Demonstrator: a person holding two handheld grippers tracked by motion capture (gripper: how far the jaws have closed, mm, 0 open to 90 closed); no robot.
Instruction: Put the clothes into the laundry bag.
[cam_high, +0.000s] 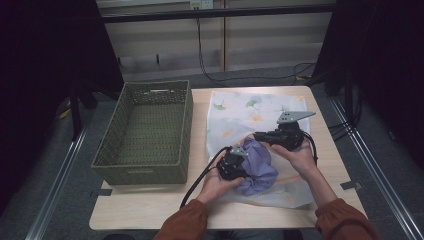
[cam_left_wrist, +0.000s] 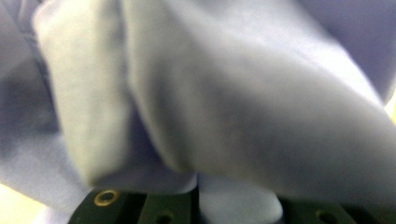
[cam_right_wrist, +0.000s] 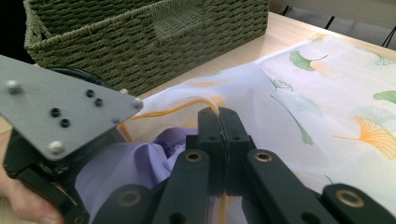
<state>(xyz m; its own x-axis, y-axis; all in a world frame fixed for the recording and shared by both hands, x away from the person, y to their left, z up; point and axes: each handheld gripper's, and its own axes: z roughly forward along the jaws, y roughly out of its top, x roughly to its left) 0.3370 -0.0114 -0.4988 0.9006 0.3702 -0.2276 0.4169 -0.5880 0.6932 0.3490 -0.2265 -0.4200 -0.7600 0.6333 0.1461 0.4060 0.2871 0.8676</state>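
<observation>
Tool in the left hand (cam_high: 235, 161) pinches the purple cloth (cam_high: 260, 167) bunched on the printed sheet (cam_high: 245, 112); right tool (cam_high: 260, 136), pressed together on the sheet's fold, sits just beyond; the basket (cam_high: 107, 150) lies left.

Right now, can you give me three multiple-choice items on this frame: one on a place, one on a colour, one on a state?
1. Where is the basket?
A. left of the printed cloth
B. on it
C. under the table

2. What colour is the bundle?
A. red
B. lilac
C. black

3. How do the right gripper jaws stand?
A. wide open
B. shut
C. gripping the basket

Answers: 1 A, the high view shows them side by side; 2 B, lilac in every view; 3 B, the jaws meet with no gap.
</observation>
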